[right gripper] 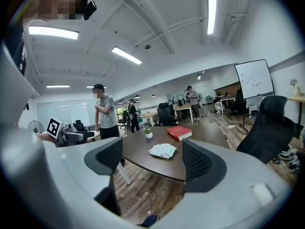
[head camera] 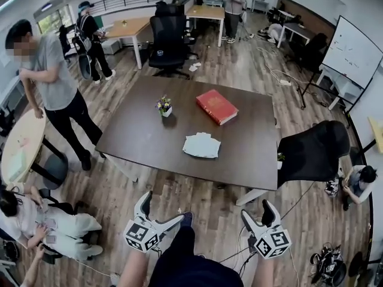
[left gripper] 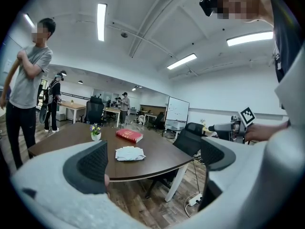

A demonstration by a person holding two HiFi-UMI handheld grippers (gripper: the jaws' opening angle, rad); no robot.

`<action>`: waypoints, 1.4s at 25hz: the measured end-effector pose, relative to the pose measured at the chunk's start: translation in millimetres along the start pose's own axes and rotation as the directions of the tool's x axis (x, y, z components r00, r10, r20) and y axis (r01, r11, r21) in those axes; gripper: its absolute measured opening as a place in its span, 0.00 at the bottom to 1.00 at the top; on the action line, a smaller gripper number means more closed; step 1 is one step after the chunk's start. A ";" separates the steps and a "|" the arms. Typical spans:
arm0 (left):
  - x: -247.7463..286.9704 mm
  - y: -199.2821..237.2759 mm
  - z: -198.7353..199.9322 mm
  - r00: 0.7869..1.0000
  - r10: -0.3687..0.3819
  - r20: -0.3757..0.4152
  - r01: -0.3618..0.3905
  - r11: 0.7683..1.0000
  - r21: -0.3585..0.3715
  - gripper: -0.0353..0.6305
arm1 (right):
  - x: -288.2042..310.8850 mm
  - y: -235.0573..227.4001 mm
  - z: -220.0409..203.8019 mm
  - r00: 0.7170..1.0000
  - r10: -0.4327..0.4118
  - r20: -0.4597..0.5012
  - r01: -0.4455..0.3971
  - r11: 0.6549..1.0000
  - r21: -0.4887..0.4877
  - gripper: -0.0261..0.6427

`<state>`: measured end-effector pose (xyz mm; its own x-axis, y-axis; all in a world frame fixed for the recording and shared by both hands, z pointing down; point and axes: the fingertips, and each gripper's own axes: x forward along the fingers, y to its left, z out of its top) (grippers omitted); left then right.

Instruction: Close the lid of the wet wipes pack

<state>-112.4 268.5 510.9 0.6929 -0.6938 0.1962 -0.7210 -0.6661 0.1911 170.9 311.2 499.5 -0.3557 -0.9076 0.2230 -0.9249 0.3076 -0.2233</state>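
The white wet wipes pack (head camera: 201, 144) lies near the front edge of the dark brown table (head camera: 137, 136); its lid is too small to make out. Both grippers hang short of the table, over the wooden floor. My left gripper (head camera: 160, 213) is open with nothing between its fingers, and in the left gripper view the pack (left gripper: 129, 152) sits far ahead between the open jaws of that gripper (left gripper: 152, 163). My right gripper (head camera: 258, 215) is open and empty too. In the right gripper view the pack (right gripper: 162, 150) shows well beyond the right gripper (right gripper: 151, 159).
A red book (head camera: 216, 106) and a small flower pot (head camera: 164, 106) stand on the table behind the pack. A black office chair (head camera: 311, 151) sits at the table's right corner. A person (head camera: 54, 82) stands left of the table, another sits at lower left. Cables run across the floor.
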 end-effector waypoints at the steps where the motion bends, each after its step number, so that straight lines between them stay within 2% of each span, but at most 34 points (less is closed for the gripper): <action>1: 9.0 4.7 3.1 1.000 -0.002 -0.003 0.002 1.000 0.000 0.95 | 8.0 -4.9 2.5 1.000 0.000 -0.004 0.000 1.000 0.003 0.65; 11: 104.2 70.2 49.1 0.998 -0.050 -0.026 0.050 0.999 0.009 0.95 | 113.3 -39.9 47.0 1.000 0.001 -0.005 -0.001 1.000 0.024 0.66; 18: 155.8 112.7 62.7 0.993 -0.102 -0.052 0.103 0.994 0.021 0.95 | 172.2 -54.0 63.6 1.000 -0.024 0.002 0.024 0.999 0.033 0.67; 26: 187.8 145.2 69.6 0.986 -0.150 -0.069 0.152 0.988 0.015 0.95 | 213.6 -61.1 66.9 0.999 -0.044 -0.017 0.045 0.998 0.042 0.68; 35: 197.9 162.0 73.2 0.976 -0.206 -0.076 0.207 0.978 0.008 0.95 | 245.9 -49.7 67.6 0.998 -0.046 -0.035 0.048 0.998 0.042 0.70</action>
<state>-92.2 3.3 510.3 0.8245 -0.5191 0.2252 -0.5620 -0.7974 0.2196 138.5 53.5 501.3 -0.3172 -0.9102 0.2664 -0.9343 0.2517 -0.2525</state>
